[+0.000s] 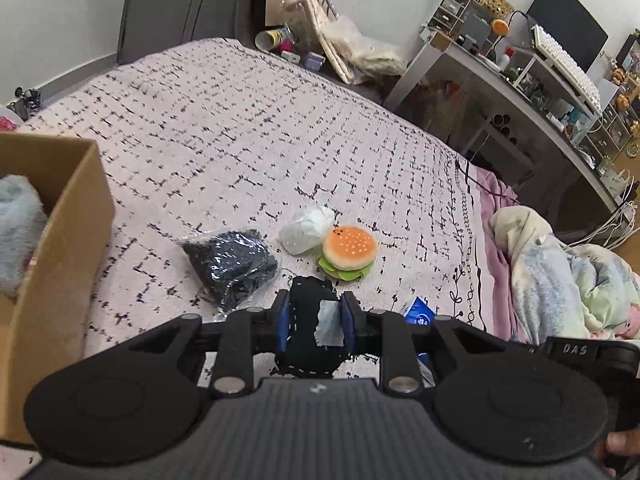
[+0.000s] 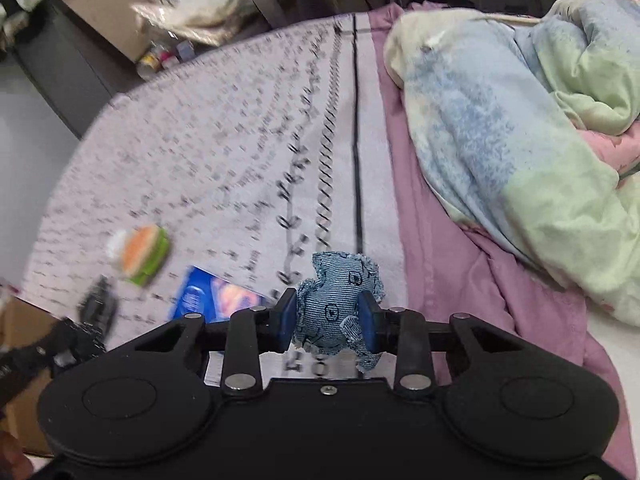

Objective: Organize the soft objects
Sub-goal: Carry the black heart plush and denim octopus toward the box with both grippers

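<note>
the left tongs (image 1: 313,322) are clamped on a black soft cloth piece with a pale grey tag (image 1: 310,320), lifted above the pink-and-black patterned bed cover (image 1: 240,128). the right tongs (image 2: 328,316) are pinched shut on a small blue denim stuffed toy with frayed edges (image 2: 340,304), also off the bed.

the relation that matters is the open brown cardboard box (image 1: 64,216) — it sits to the left of the left tongs, close by, with a fluffy pale blue item (image 1: 18,224) already inside. so the left tongs are the nearer pair; a short swing leftward should reach it, while the right pair looks to have farther to cross.

still lying on the bed, ahead of the left tongs: a dark knitted item in a clear plastic bag (image 1: 232,264) just ahead-left, and a plush hamburger toy with an orange bun and green lettuce (image 1: 349,252) ahead-right, touching a white crumpled soft bundle (image 1: 306,230). a blue packet (image 1: 418,312) lies just right of the left tongs.
</note>
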`<act>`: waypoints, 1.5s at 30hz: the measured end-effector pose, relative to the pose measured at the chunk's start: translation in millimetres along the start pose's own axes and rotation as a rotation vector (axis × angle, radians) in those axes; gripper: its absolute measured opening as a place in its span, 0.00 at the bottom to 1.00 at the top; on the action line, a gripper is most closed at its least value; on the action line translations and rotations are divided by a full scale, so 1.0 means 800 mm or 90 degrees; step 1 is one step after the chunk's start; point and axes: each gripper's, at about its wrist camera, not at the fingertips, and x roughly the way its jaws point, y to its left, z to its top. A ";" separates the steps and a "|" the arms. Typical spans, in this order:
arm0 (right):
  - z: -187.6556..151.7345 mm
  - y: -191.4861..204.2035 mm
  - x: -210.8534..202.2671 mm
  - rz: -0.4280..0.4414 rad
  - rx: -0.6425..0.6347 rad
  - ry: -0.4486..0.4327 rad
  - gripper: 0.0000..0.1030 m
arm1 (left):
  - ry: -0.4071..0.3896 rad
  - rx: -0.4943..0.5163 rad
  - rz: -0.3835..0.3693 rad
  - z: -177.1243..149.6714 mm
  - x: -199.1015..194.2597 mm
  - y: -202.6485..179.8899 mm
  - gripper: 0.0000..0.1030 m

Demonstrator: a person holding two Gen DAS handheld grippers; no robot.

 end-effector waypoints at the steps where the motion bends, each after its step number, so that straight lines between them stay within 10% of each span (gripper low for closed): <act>1: 0.002 0.001 -0.004 0.016 0.004 -0.009 0.31 | -0.001 -0.001 0.001 0.000 -0.006 0.000 0.24; 16: 0.003 0.048 -0.042 0.166 -0.049 -0.068 0.31 | -0.038 -0.001 0.029 0.028 -0.085 0.023 0.24; 45: -0.036 0.156 -0.100 0.269 -0.194 -0.180 0.31 | -0.090 -0.069 0.135 0.050 -0.194 0.137 0.25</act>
